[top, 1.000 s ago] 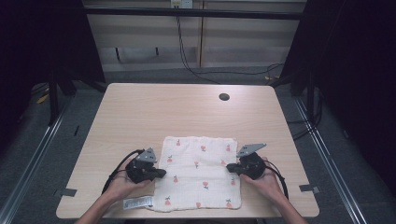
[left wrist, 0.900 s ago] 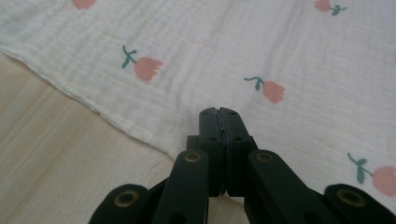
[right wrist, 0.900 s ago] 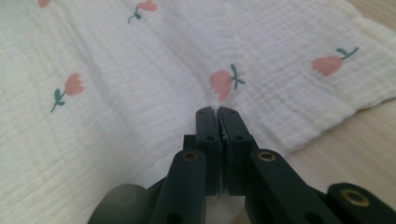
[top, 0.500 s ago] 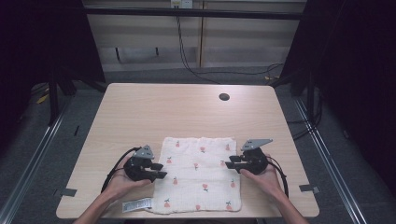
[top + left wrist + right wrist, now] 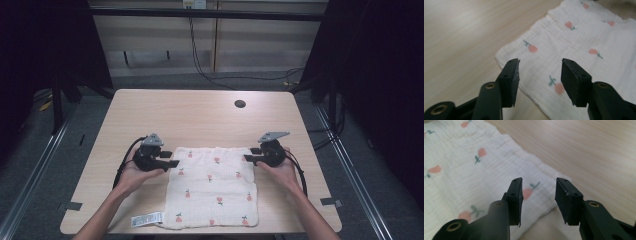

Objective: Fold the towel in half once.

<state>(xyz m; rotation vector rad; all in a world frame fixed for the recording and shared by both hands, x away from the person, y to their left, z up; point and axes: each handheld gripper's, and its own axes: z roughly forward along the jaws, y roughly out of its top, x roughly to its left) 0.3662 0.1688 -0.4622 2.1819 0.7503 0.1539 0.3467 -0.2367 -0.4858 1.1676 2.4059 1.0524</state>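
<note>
A white cloth [image 5: 212, 187] printed with small red tulips lies flat near the table's front edge. My left gripper [image 5: 172, 159] hovers at the cloth's far left corner, open. Its jaws have just been opening, and the cloth [image 5: 574, 45] lies below them untouched. My right gripper [image 5: 250, 154] sits at the far right corner, open too. Its jaws have likewise just been opening, above the cloth's edge [image 5: 474, 175] without pinching it. A white label [image 5: 147, 219] sticks out at the cloth's near left corner.
The light wooden table [image 5: 200, 120] has a round dark cable hole [image 5: 240, 104] at its far right. Metal rails run along the floor on both sides. Cables hang behind the table's far edge.
Both grippers have let go of the cloth's far corners, and their jaws now stand apart. Both hands drew outward and slightly back, and the cloth lies flat.
</note>
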